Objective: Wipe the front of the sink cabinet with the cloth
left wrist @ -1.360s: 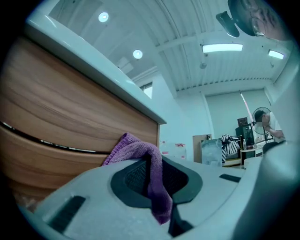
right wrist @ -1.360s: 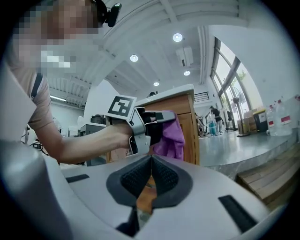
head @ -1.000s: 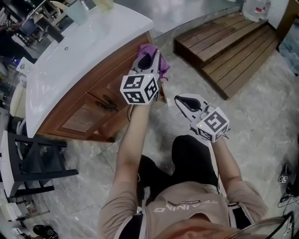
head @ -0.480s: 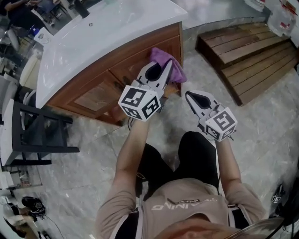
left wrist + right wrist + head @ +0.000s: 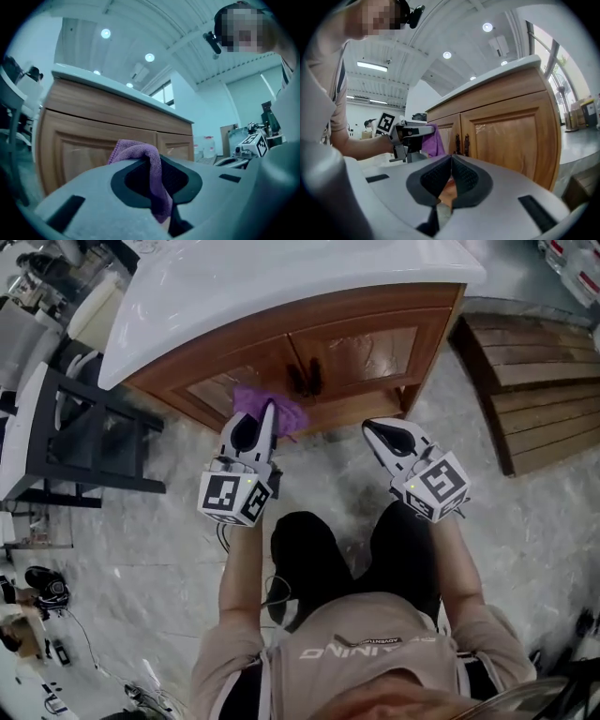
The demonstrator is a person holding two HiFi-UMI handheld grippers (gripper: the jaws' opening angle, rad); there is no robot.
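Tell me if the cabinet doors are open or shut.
Shut. Both doors lie flush with the cabinet front, and their handles meet at the middle.

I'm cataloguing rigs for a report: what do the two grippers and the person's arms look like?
The left gripper and right gripper are both light grey, tapering shells with black ribbed pads at the tip. Each carries a white cube printed with black square markers at the hand end. The person wears a beige short-sleeved shirt with dark lettering; the forearms are bare.
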